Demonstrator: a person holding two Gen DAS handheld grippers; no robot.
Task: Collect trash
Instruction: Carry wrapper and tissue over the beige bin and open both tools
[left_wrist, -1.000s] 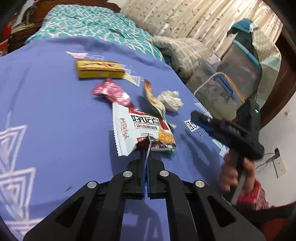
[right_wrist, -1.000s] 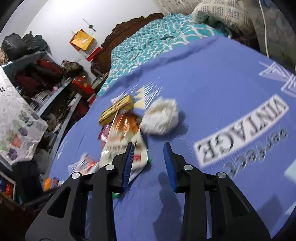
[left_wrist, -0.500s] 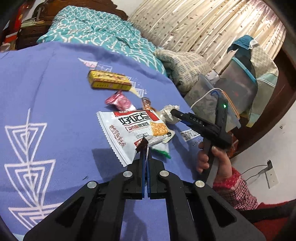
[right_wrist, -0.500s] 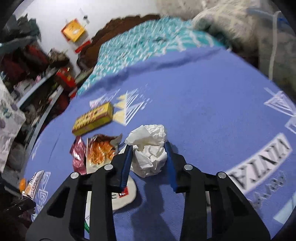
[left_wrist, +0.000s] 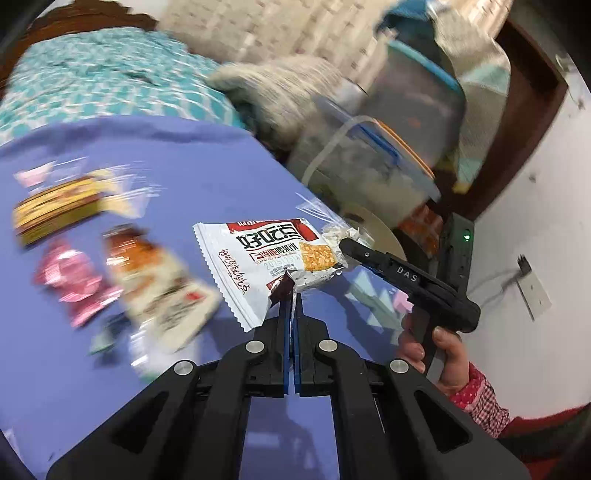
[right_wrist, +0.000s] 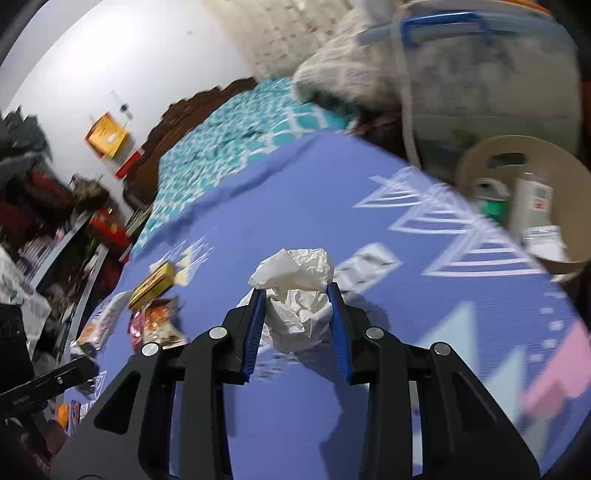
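Note:
My left gripper is shut on the torn corner of a white and red snack wrapper and holds it above the purple bedspread. My right gripper is shut on a crumpled white tissue that bulges between the blue pads, lifted off the bedspread. The right gripper also shows in the left wrist view, with the tissue at its tip. On the bedspread lie a yellow box, a pink wrapper and an orange snack bag.
A beige round bin with a green item and a white box inside stands off the bed's right edge. Clear plastic storage boxes and a pillow sit behind it. Cluttered shelves stand at the far left.
Both grippers have lifted and swung right toward the bed's edge. The right gripper closed on the tissue and raised it. The wrapper stays in the left gripper.

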